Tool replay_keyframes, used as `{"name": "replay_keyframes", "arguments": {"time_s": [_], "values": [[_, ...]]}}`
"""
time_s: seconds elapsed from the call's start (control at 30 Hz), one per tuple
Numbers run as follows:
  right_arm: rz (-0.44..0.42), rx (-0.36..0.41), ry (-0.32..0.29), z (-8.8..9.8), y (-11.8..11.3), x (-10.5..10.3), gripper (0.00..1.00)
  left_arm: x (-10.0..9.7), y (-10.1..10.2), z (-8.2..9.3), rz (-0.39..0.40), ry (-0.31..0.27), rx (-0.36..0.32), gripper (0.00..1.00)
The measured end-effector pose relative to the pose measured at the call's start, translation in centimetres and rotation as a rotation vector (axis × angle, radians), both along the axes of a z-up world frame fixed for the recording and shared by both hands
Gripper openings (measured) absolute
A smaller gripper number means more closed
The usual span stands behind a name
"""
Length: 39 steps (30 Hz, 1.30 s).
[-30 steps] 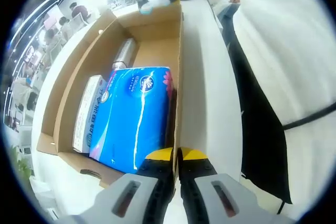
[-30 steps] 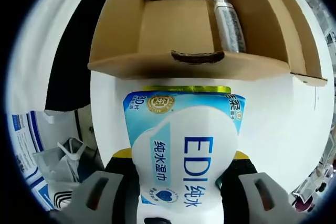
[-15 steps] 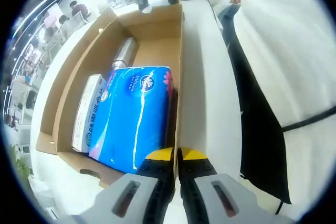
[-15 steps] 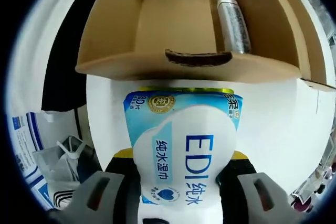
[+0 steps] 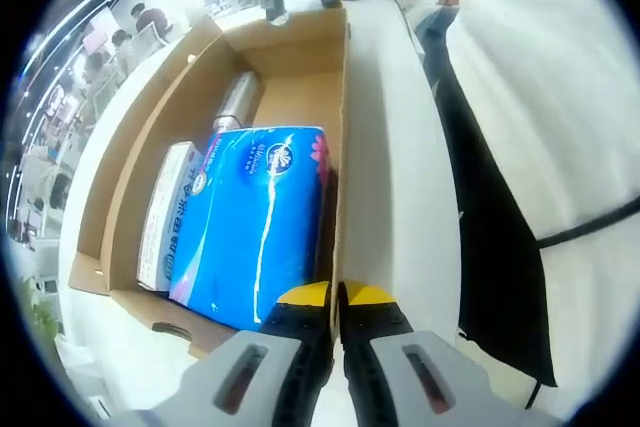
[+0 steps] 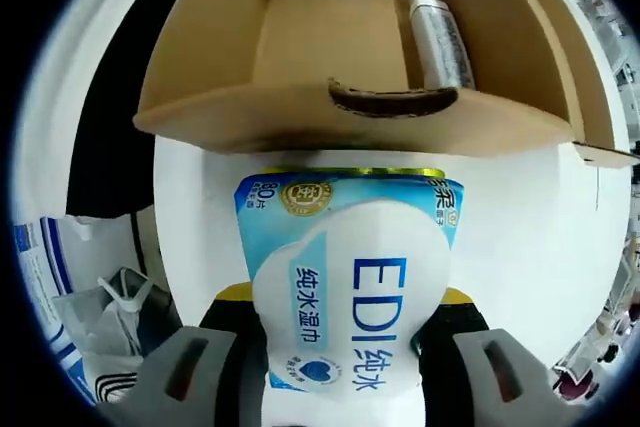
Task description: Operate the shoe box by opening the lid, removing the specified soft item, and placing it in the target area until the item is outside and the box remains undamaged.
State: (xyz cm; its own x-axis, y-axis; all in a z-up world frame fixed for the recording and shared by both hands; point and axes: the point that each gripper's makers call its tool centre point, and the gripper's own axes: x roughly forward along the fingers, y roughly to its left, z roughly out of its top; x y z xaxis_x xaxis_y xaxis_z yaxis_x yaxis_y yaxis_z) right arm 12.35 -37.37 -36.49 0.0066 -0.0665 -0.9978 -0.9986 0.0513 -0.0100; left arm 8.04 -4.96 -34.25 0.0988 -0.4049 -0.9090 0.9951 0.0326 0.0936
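Outside the open cardboard box (image 6: 350, 112), over the white table (image 6: 540, 237): wipes pack (image 6: 350, 277), clamped as before in the right claw (image 6: 345, 322). Box end wall sat slightly lower in view than earlier. Left claw (image 5: 335, 299) stayed pinched on the box's side wall, beside the blue tissue pack (image 5: 255, 222).

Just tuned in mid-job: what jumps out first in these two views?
The pale-blue "EDI" wet-wipe pack is clamped between the right gripper jaws over the white table, outside the open brown cardboard box. In the left gripper view, a bright blue tissue pack lies inside the box.
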Motion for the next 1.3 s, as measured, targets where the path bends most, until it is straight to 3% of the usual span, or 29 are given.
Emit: {"name": "replay_keyframes", "arguments": {"time_s": [0.27,0.67,0.77,1.2,1.3], "values": [[-0.003,0.004,-0.009,-0.1,-0.1,0.2,0.59,0.0,0.0,0.0,0.007,-0.007,0.0,0.02],[-0.076,0.012,0.01,-0.4,-1.2,1.9,0.6,0.0,0.0,0.0,0.011,-0.012,0.002,0.02],[-0.034,0.006,0.015,-0.4,-1.5,2.4,0.6,0.0,0.0,0.0,0.009,-0.013,0.001,0.02],[-0.031,-0.006,0.01,-0.4,-2.3,4.4,0.61,0.0,0.0,0.0,0.005,-0.013,-0.001,0.02],[0.013,0.008,0.002,-0.5,-2.3,4.5,0.63,0.0,0.0,0.0,0.002,-0.015,-0.001,0.02]]}}
